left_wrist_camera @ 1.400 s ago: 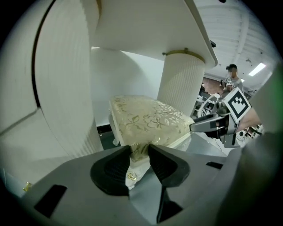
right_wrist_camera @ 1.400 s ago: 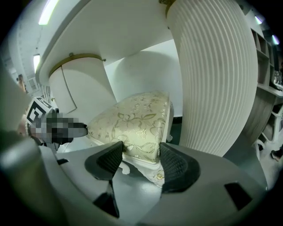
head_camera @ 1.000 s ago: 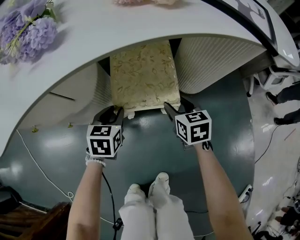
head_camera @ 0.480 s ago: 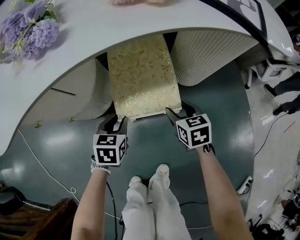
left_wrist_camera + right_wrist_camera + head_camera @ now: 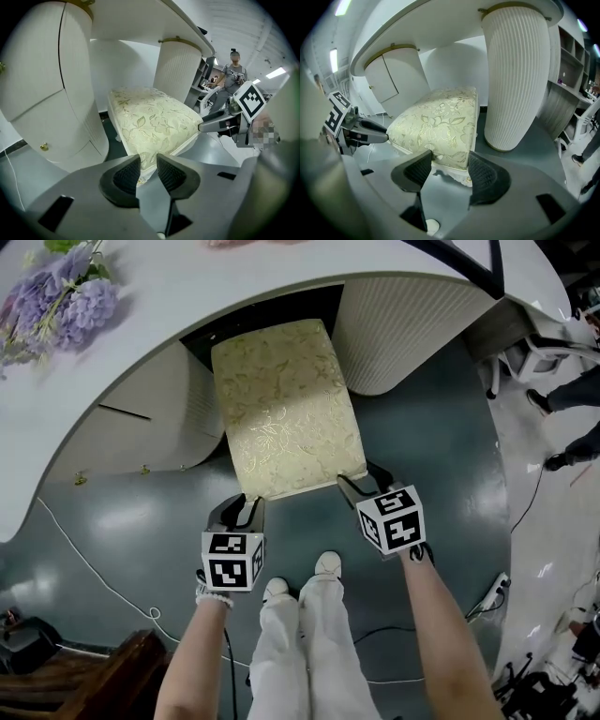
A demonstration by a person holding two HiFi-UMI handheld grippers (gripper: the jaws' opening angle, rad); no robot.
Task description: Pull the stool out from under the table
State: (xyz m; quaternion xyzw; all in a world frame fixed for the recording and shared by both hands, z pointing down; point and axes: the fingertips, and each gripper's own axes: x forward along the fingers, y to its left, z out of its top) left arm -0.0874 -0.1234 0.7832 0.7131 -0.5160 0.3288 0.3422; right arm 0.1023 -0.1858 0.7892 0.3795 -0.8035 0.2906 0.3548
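There are no words, numbers or brand names to read here. The only signs are black-and-white square patterns on the left cube (image 5: 233, 561) and the right cube (image 5: 391, 518). They are blocky shapes, not letters. Nothing else has writing that can be read.
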